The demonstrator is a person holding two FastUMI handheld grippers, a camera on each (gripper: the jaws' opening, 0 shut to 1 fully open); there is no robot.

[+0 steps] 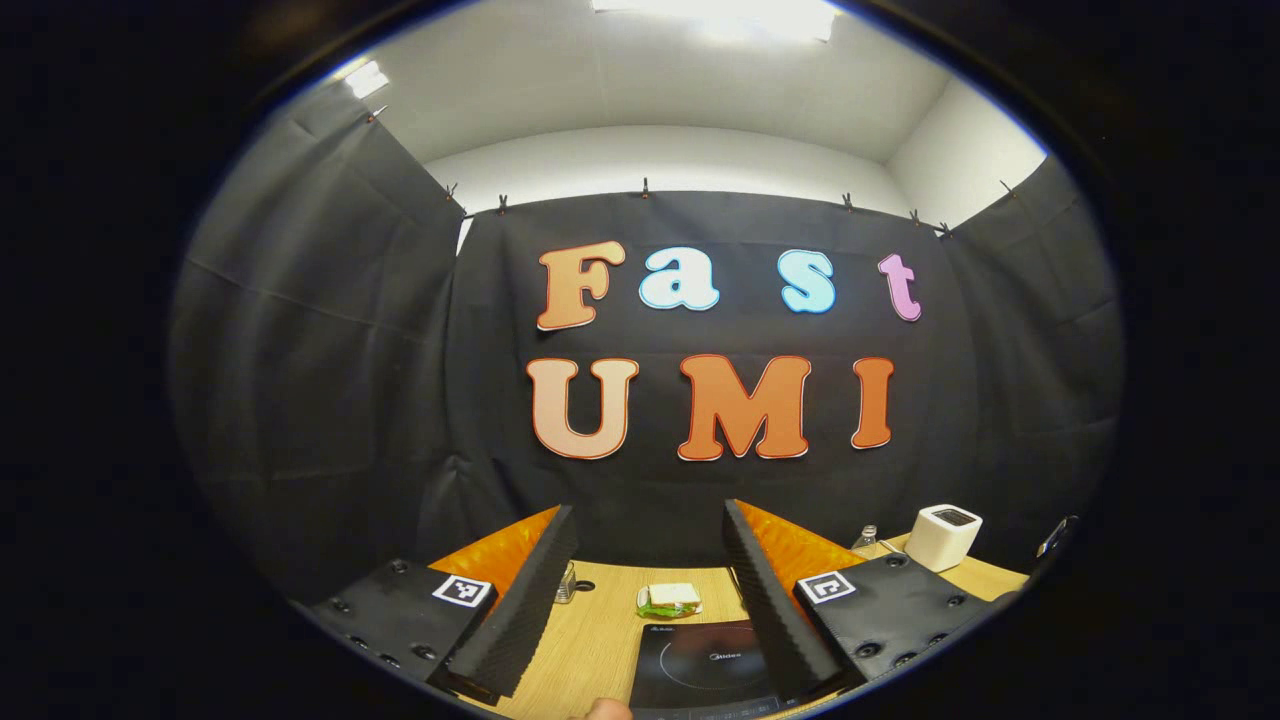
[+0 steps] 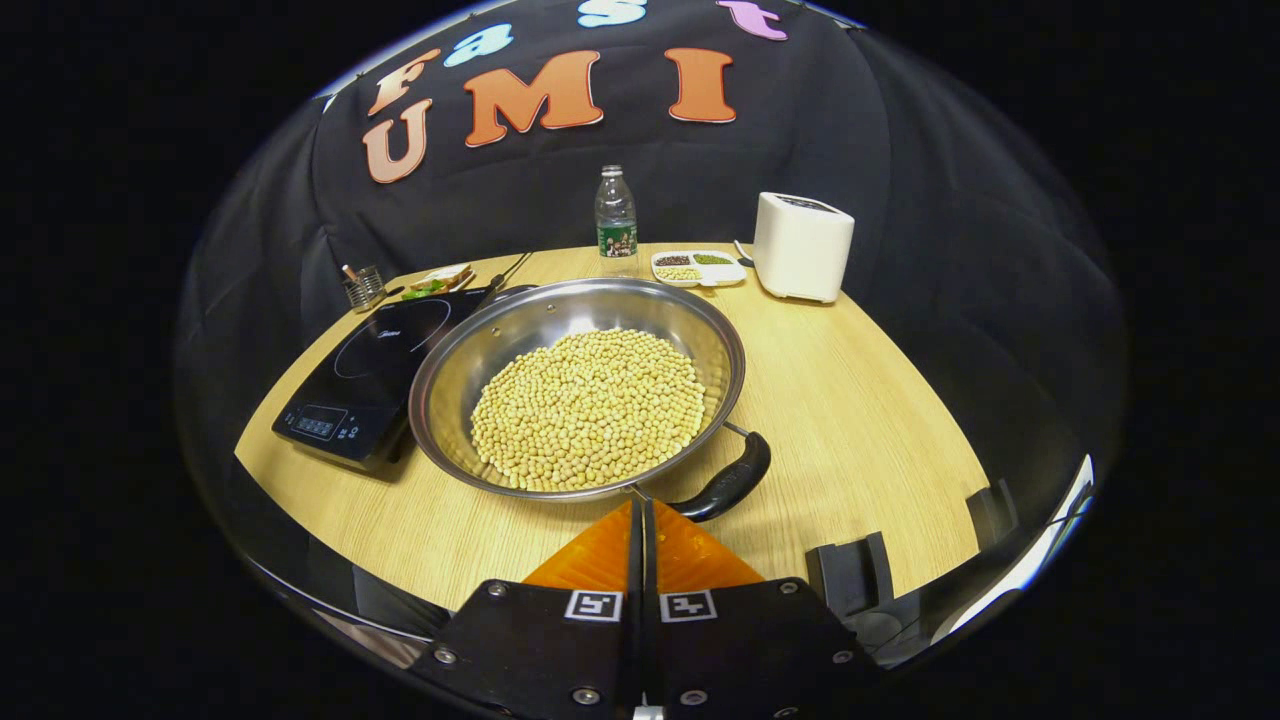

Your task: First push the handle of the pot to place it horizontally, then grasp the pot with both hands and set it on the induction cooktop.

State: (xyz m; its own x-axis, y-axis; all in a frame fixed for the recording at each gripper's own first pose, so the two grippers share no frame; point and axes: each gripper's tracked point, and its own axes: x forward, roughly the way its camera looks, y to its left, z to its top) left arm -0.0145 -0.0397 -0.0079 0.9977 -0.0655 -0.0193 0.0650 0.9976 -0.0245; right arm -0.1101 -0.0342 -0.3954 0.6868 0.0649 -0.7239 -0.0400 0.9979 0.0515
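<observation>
Right gripper was closed, empty, tips just before the pot handle, set to push. Pot sat beside the cooktop. Left gripper was open, raised, waiting.

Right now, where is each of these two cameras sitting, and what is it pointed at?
Left gripper view: rides on the left tongs, held level and open, facing the booth wall over the induction cooktop.
Right gripper view: rides on the right tongs, shut, looking down at the pot of beans and its handle.
Shared: the cooktop, the white toaster, the wooden table.
</observation>
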